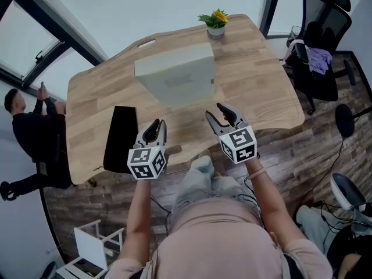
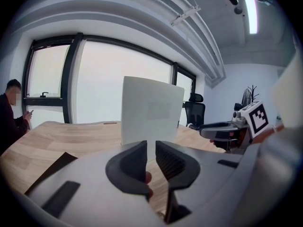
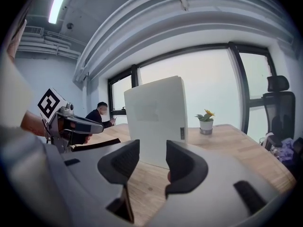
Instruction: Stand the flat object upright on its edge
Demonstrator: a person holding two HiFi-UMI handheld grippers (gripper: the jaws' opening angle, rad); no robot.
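Head view: the wooden table [image 1: 261, 97] is filling the middle of the frame, with dark plank flooring showing around it.

The flat white object [image 1: 177, 77] is standing upright on its edge at the centre of the table, just above the middle of the frame. Nothing is touching it. In both gripper views it is rising straight ahead beyond the jaws, with its lower edge resting on the wood.

A black office chair [image 1: 319, 51] is sitting in the upper right of the frame, off the table. A person in dark clothes [image 1: 29, 132] is sitting at the left edge by the window. A flat black pad [image 1: 121, 138] is lying on the table at the lower left, near its front edge.

We are holding the left gripper [image 2: 151, 146] at the near table edge, just right of the black pad. Its jaws are standing almost together with a thin gap, and nothing is between them.

We are holding the right gripper [image 3: 152, 148] at centre right of the frame. Its jaws are standing clearly apart and are empty.

A small potted plant [image 1: 215, 22] with a yellow flower is sitting at the top centre, near the far edge of the table.
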